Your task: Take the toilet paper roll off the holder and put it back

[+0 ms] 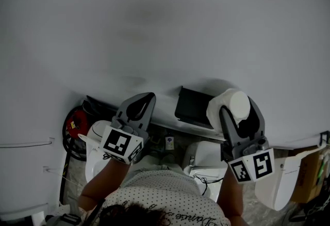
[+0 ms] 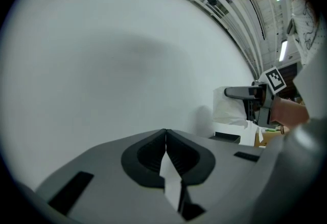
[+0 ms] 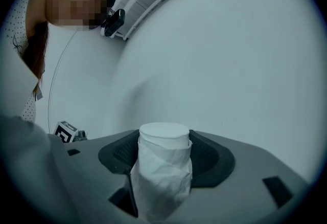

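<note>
White toilet paper roll (image 1: 231, 102) is sitting pinched in right gripper (image 1: 238, 111).
It's hovering just beside black box-shaped wall holder (image 1: 193, 106); left gripper (image 1: 144, 100) is sitting pressed together.

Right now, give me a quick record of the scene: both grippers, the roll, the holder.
left gripper: jaws shut, tips together, near the wall
right gripper: shut on the roll
roll: white, gripped on both sides, off the holder
holder: black, on the wall, no roll on it; the roll is just right of it in the head view
</note>
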A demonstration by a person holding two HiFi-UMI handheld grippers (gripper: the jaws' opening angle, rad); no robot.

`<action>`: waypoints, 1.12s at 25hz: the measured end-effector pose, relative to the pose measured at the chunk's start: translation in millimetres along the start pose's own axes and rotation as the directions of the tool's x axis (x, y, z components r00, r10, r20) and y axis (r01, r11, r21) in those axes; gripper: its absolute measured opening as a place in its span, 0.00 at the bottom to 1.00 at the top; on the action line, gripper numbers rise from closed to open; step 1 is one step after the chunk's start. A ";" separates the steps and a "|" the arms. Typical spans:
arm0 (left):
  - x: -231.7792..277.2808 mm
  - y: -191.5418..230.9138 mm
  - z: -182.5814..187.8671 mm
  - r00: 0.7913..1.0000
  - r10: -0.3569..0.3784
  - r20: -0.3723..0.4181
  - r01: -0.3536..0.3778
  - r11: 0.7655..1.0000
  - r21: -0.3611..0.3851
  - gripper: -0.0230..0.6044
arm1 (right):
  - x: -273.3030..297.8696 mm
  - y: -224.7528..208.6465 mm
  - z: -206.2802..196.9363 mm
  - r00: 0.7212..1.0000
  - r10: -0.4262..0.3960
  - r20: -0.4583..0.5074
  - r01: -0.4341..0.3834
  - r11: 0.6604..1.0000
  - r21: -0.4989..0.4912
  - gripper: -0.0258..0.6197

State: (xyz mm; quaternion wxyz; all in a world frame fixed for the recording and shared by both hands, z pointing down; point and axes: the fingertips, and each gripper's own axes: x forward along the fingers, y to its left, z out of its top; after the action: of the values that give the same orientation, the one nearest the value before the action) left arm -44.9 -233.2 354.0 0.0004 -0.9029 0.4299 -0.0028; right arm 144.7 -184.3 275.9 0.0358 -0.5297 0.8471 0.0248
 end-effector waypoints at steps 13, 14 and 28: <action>-4.9 7.8 -0.3 0.999 0.035 -0.006 -0.035 0.999 0.006 0.04 | 30.0 2.3 -6.0 0.999 0.050 0.007 -0.050 0.999 0.010 0.49; -5.2 9.2 -1.6 0.999 0.039 -0.009 -0.039 0.999 0.006 0.04 | 32.0 3.1 -7.6 0.998 0.055 0.004 -0.055 0.998 0.011 0.49; -7.6 15.2 -7.3 0.998 0.059 -0.023 -0.059 0.998 -0.005 0.04 | 50.9 13.4 -40.8 0.990 0.103 -0.101 -0.105 0.994 -0.019 0.49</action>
State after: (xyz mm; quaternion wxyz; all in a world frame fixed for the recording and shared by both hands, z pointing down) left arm -61.5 -236.9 361.2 -0.0069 -0.8897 0.4564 -0.0120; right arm 109.0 -227.3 312.1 -0.0143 -0.4857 0.8740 0.0104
